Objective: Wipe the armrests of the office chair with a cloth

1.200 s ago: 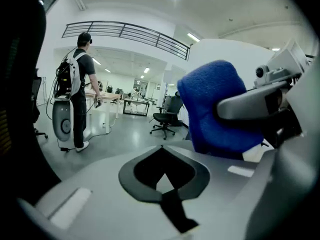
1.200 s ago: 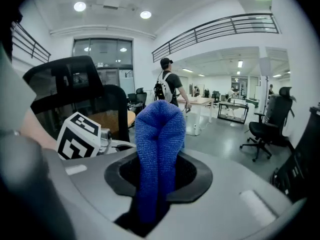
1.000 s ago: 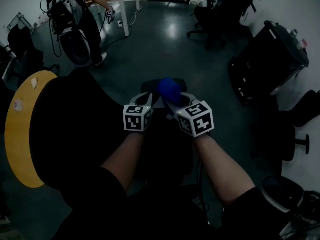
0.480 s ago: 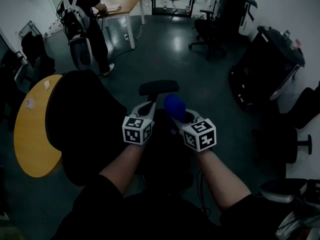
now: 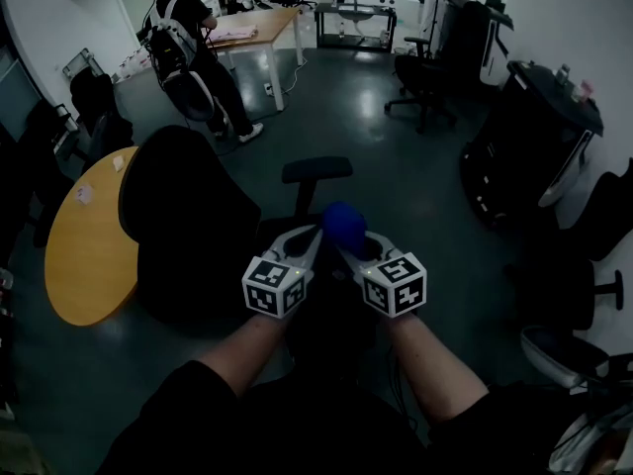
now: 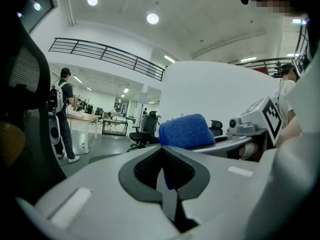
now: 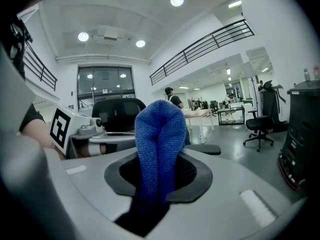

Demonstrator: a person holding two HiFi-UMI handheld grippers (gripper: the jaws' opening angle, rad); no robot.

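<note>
Since a second ago the cloth (image 5: 343,224) has come off the armrest (image 5: 316,170). In the head view it now hangs short of the armrest, on the person's side, over the chair (image 5: 188,216).

In the left gripper (image 5: 313,240) view, the jaws are together on nothing, so this tool seems idle, merely kept alongside.

In the right gripper (image 5: 341,248) view, the jaws are clamped on the folded cloth. A rounded wad stands past the tips, likely so that fabric rather than plastic meets the armrest just beyond.
</note>
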